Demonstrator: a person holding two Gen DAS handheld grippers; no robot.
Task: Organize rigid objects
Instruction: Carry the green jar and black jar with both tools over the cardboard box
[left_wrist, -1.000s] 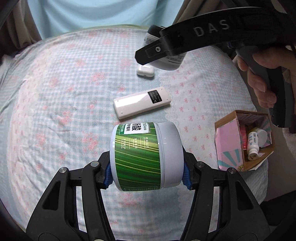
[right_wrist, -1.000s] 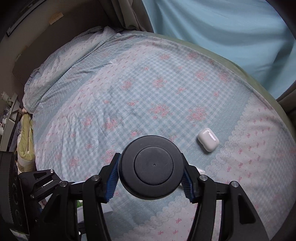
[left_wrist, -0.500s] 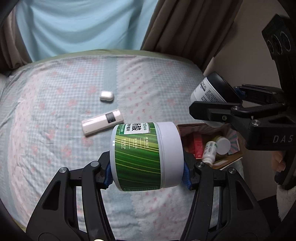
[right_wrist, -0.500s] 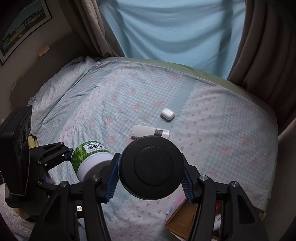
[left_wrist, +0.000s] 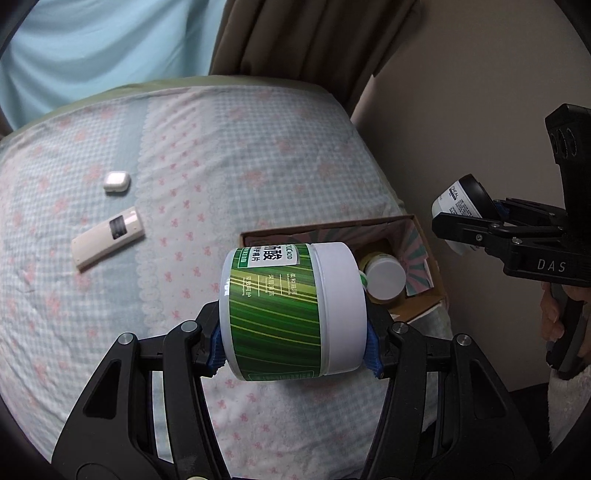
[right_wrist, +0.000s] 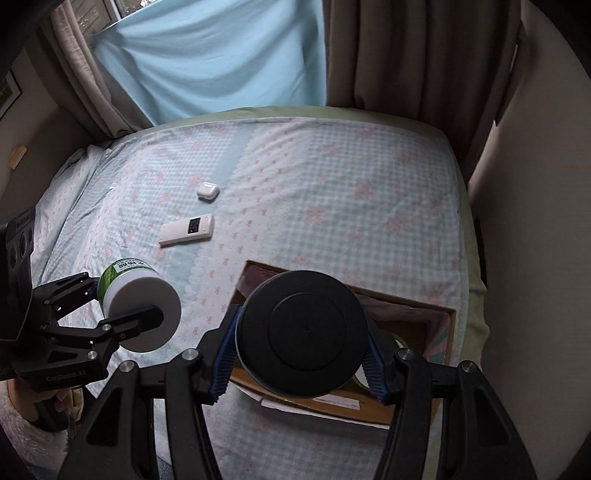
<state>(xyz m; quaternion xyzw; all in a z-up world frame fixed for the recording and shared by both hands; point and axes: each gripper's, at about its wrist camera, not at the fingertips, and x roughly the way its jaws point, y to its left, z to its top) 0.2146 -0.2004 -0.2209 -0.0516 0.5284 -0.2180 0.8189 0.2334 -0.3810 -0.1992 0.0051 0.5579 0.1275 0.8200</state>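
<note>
My left gripper (left_wrist: 293, 349) is shut on a green-labelled jar with a white lid (left_wrist: 288, 310), held sideways above the bed near the cardboard box (left_wrist: 424, 236). It also shows in the right wrist view (right_wrist: 138, 306). My right gripper (right_wrist: 301, 365) is shut on a black-lidded white jar (right_wrist: 301, 332), held over the cardboard box (right_wrist: 417, 306). That jar shows in the left wrist view (left_wrist: 460, 206), to the right of the box. A white-capped bottle (left_wrist: 384, 277) lies inside the box.
A white remote (left_wrist: 109, 242) and a white earbud case (left_wrist: 116, 181) lie on the checked bedspread (left_wrist: 221, 166), left of the box. They also show in the right wrist view, the remote (right_wrist: 187, 229) and the case (right_wrist: 208, 191). Curtains and a wall bound the bed's far and right sides.
Both grippers have pulled back from the bed and swung right with their jars. The box now lies right under the right gripper and close ahead of the left one.
</note>
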